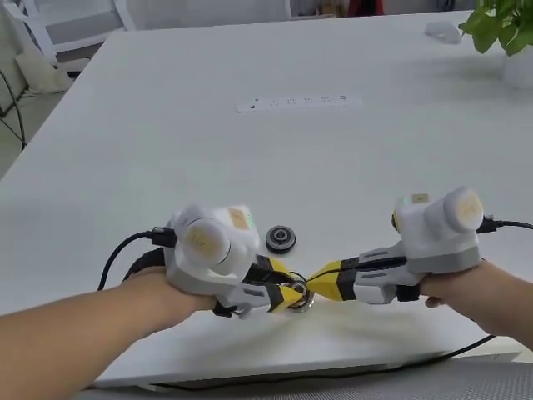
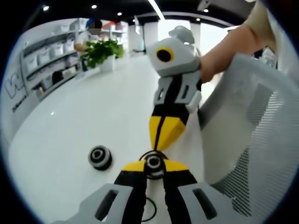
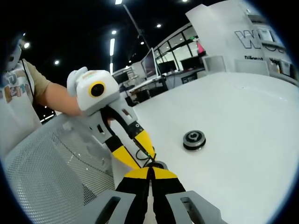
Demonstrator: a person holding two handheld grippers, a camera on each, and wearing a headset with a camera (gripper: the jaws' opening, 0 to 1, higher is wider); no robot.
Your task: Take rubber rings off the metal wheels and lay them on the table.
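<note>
Head view shows the two grippers meeting tip to tip at the lower centre of the frame, close to the near edge of the white table (image 1: 250,150). The left gripper (image 1: 287,293) is clamped on one metal wheel (image 1: 301,300); in the left gripper view its yellow tips sit on both sides of the wheel at the lower centre. The right gripper (image 1: 321,279) comes from the right of the frame, and its jaws are pressed almost together at the rim of this wheel. Whether rubber is already between them is too small to tell. I judge that the step in hand is to peel the rubber ring from the held wheel. The next move probably asks the left gripper to keep the wheel firm while the right one pulls the ring outward over the rim and then lays it on the table. A second wheel (image 1: 281,239), with its dark ring on, lies just above the grippers, apart from them. The surface is plain, smooth and white, with a white power strip (image 1: 300,102) at the upper centre and a green plant (image 1: 500,21) at the upper right. The gripper views show a mesh chair (image 2: 252,116), shelves (image 2: 46,56) and ceiling lights.
</note>
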